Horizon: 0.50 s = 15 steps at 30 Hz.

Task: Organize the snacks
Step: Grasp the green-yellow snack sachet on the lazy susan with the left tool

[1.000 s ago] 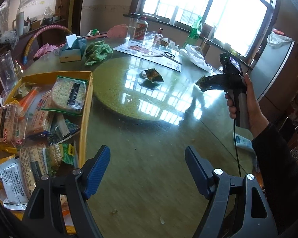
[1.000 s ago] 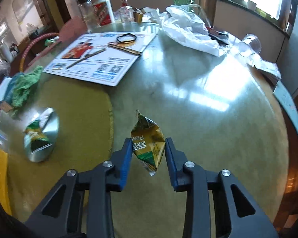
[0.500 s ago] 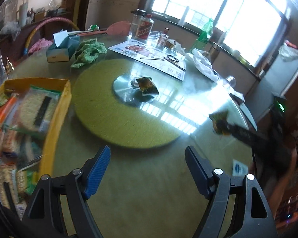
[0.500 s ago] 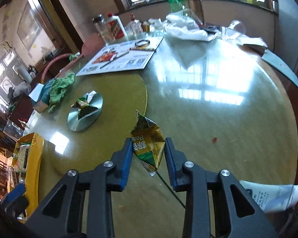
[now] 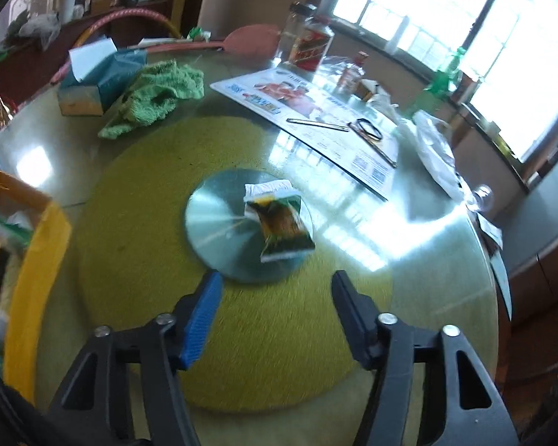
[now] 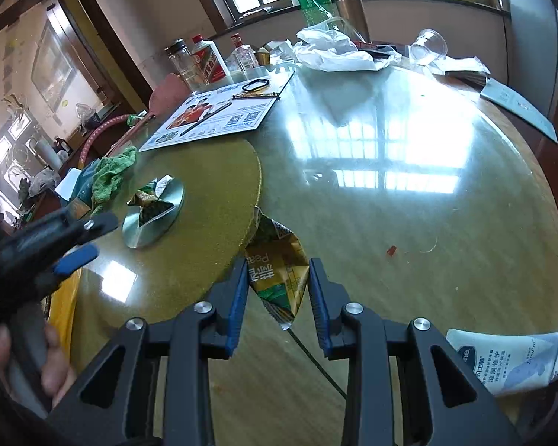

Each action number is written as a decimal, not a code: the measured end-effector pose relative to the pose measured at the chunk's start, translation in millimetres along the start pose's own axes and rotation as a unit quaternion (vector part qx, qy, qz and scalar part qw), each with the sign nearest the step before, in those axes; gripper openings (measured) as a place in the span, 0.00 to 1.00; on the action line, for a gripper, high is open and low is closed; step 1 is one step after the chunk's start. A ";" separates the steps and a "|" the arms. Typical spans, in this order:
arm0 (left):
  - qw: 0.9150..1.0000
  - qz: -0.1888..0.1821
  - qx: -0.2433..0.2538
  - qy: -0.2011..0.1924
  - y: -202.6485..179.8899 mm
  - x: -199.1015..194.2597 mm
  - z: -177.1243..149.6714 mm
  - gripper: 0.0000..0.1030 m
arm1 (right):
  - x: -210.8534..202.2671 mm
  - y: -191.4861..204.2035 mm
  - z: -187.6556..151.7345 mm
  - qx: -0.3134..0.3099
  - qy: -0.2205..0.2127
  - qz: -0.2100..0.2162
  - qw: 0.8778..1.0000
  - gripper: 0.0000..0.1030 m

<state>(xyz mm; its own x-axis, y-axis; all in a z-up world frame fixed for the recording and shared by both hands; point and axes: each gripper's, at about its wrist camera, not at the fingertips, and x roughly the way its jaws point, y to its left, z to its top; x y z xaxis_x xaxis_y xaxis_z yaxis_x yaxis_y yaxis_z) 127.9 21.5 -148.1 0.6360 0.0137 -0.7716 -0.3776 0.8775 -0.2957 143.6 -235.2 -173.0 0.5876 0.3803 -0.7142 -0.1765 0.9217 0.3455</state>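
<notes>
A round table topped with glossy glass [image 6: 409, 193] reflects bright window panes. At its centre lies a flat, grainy yellow-green circular mat [image 5: 137, 200], and on that a smooth silver metal disc [image 5: 219, 223]. A crinkled foil snack packet [image 5: 279, 223], green and gold with a white sealed edge, lies on the disc, its long axis running away from the left camera. The left gripper [image 5: 275, 304] hovers low just short of the disc, its blue-padded fingers spread wide and empty. The right gripper [image 6: 279, 290] pinches a second crumpled packet of peas [image 6: 279, 264], green and yellow, held upright with one pointed corner up and another down, above the mat's edge. A yellow box [image 5: 37, 260] of snacks sits at the left.
</notes>
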 end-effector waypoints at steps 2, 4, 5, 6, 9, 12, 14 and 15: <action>1.000 0.013 -0.001 -0.005 -5.2 8.0 6.1 0.54 | 0.9 -4.1 0.3 0.006 0.002 0.002 1.000 0.33; 1.000 0.022 0.002 -0.010 -8.8 12.6 10.7 0.54 | 2.9 -7.5 -0.6 0.014 0.007 0.008 1.000 0.33; 0.999 0.030 0.003 -0.012 -10.3 15.4 13.3 0.54 | 3.7 -8.5 -0.7 0.015 0.009 0.010 1.000 0.33; 0.999 0.037 0.006 -0.013 -12.8 18.8 15.8 0.54 | 4.6 -9.1 -0.8 0.016 0.010 0.012 1.000 0.33; 0.999 0.050 0.010 -0.010 -19.7 30.4 24.4 0.50 | 4.0 -8.8 -1.0 0.016 0.010 0.013 1.000 0.33; 0.997 0.066 0.029 -0.007 -28.5 41.2 30.9 0.41 | 2.6 -8.3 -1.8 0.015 0.008 0.012 1.000 0.33; 0.997 0.068 0.035 0.002 -29.8 47.5 31.5 0.31 | 2.6 -8.3 -1.8 0.015 0.008 0.012 1.000 0.33; 0.996 0.075 0.037 0.005 -29.4 49.7 30.8 0.24 | 2.8 -8.5 -1.8 0.015 0.009 0.011 1.000 0.33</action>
<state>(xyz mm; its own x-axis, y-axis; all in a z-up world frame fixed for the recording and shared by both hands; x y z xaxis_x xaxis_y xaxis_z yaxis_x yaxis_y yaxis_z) 191.3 11.2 -160.4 0.5691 0.1434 -0.8096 -0.4172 0.8989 -0.1340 145.3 -241.8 -179.1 0.5697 0.4018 -0.7170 -0.1650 0.9105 0.3791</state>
